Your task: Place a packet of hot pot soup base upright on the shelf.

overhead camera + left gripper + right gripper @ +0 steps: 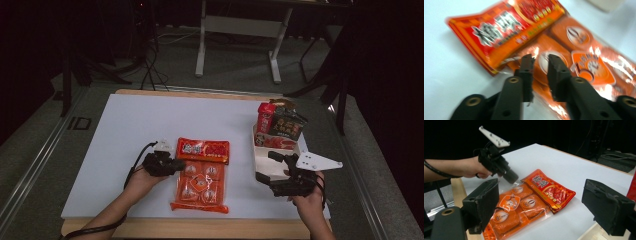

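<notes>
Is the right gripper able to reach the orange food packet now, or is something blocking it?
Probably yes. The right gripper is open beside the white tray, and only bare white table lies between it and the orange packet. The left gripper sits at the packet's far edge.

orange snack pack (564,50) blurred, edge-cropped

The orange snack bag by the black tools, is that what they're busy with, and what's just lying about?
In the job:
- orange snack bag
- left tool, jaws slightly apart at the bag's edge
- right tool, open

Just lying about:
- white tray
- red and dark packets at the tray's far end
- white table
</notes>
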The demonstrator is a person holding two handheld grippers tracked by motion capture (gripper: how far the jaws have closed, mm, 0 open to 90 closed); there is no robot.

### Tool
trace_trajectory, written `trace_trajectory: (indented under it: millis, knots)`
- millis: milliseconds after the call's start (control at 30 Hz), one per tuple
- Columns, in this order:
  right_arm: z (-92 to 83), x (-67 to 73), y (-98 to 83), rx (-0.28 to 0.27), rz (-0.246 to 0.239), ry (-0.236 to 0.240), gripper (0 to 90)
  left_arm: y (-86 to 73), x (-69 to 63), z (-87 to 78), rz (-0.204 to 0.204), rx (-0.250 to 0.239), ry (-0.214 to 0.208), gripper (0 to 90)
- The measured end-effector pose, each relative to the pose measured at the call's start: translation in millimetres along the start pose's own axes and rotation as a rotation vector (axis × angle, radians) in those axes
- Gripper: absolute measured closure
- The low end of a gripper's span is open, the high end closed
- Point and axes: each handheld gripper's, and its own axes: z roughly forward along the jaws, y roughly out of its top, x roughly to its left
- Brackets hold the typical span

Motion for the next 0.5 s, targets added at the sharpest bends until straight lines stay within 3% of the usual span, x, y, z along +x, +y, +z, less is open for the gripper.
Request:
trace_trajectory:
  millis: [33,100,133,233,267,367,500]
  knots:
    - [-0.1,0.2,0.1,-0.001,0.001,0.002,14.2,3.5,6.3,-3.6,-0.019,-0.019,0.011,59.9]
    - [-0.3,0.7,0.4,-0.001,-0.003,-0.002,14.2,6.6,13.6,-6.0,-0.037,-0.035,0.013,55.8]
    - [-0.3,0.9,0.6,-0.003,-0.003,-0.001,14.1,7.6,15.5,-6.0,-0.042,-0.036,0.02,49.6]
    - [-0.1,0.8,0.6,-0.005,-0.001,-0.002,14.0,8.7,17.9,-5.8,-0.045,-0.036,0.029,47.0]
    - [-0.1,0.7,0.4,-0.01,0.001,-0.002,13.4,11.1,27.1,-3.7,-0.069,-0.046,0.044,40.3]
    - [0.7,2.5,0.4,-0.015,-0.007,-0.023,12.6,12.0,35.0,-0.2,-0.092,-0.055,0.041,37.4]
    - [2.9,5.7,0.7,-0.01,-0.018,-0.011,11.0,13.8,45.8,6.0,-0.106,-0.056,0.047,37.0]
